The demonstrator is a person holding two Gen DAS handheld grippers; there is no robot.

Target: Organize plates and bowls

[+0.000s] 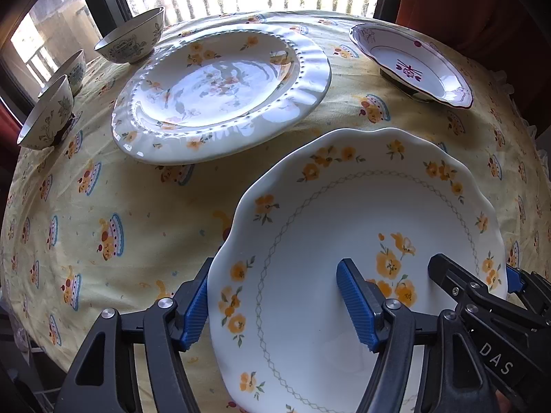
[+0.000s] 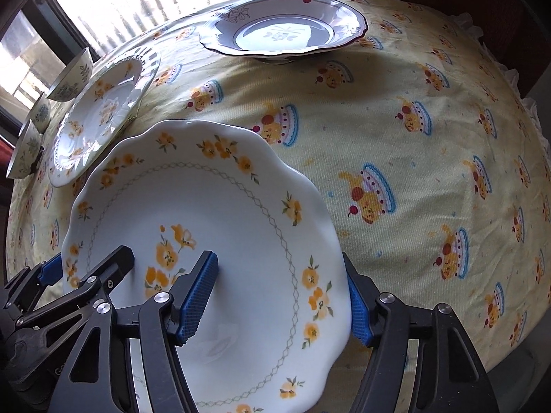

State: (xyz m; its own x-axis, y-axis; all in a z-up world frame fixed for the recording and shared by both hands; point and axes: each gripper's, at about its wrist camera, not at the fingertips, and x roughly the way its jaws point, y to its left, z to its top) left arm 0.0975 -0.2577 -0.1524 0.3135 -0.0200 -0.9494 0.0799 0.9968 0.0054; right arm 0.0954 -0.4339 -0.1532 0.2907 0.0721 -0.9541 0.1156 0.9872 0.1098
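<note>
A scalloped white plate with orange flowers (image 1: 330, 213) (image 2: 220, 199) lies on the yellow tablecloth, closest to me. My left gripper (image 1: 275, 275) stands over its left rim, one blue pad outside the edge and the other above the well; it also shows in the right wrist view as the left gripper (image 2: 86, 261). My right gripper (image 2: 279, 265) straddles the opposite rim the same way, and appears as the right gripper (image 1: 475, 272) in the left wrist view. Both sets of jaws stand wide apart with the rim between them, and I see no pad squeezing the plate.
A large white plate with a beaded rim (image 1: 220, 93) lies behind at the left. A purple-trimmed deep plate (image 1: 413, 65) sits at the far right. Three patterned bowls (image 1: 134, 38) stand along the left edge by the window. The frilled table edge (image 2: 530, 110) runs down the right.
</note>
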